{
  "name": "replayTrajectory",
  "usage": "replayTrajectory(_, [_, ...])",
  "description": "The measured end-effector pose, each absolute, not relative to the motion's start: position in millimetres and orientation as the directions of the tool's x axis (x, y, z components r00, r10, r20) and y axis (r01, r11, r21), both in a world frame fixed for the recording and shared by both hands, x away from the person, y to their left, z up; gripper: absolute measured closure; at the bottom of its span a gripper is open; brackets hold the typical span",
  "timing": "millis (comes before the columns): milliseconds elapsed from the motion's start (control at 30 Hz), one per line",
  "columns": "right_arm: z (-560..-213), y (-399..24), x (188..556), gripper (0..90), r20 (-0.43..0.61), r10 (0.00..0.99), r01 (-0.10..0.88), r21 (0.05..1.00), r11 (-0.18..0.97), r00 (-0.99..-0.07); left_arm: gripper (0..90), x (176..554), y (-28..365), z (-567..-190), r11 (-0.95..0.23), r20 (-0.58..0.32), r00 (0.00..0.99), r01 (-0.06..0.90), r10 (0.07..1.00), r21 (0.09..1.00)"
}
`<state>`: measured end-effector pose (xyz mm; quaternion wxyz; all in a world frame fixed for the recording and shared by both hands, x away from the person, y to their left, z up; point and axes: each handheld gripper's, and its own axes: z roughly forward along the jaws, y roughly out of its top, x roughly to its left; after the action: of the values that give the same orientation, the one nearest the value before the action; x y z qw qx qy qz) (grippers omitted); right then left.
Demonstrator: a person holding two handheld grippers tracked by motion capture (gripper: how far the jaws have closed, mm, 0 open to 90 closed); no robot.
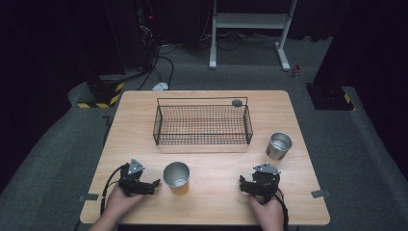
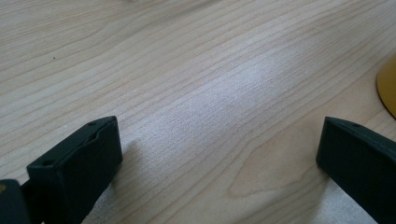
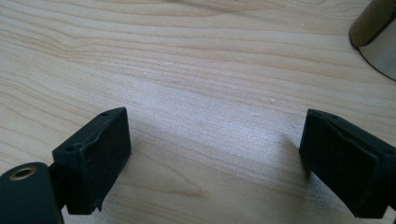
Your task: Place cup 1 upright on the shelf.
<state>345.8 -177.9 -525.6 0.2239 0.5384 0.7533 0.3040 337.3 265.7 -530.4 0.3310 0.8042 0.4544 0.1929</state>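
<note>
both tools rest low on the wooden counter (image 1: pixel 144 110) near the person's edge, and nothing has been picked up yet. the left tool (image 1: pixel 153 184) has its jaws spread wide and empty, aimed at the gold-sided cup (image 1: pixel 176 177) standing upright just beside it. the right tool (image 1: pixel 243 181) is equally wide and empty, with the steel cup (image 1: pixel 279 145) upright farther off. the wire basket (image 1: pixel 202 124) holds no cup, so by my judgement the grasping and any placing are all left to do.
</note>
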Motion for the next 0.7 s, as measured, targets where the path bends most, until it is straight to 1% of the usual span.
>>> replayTrajectory(700, [-525.6,-177.8,345.6,8.8,-0.010,0.947,0.675,0.699,0.236,-0.321,0.7,338.5,264.9,-529.5,-0.372,0.008,0.515,0.609,0.857,0.700])
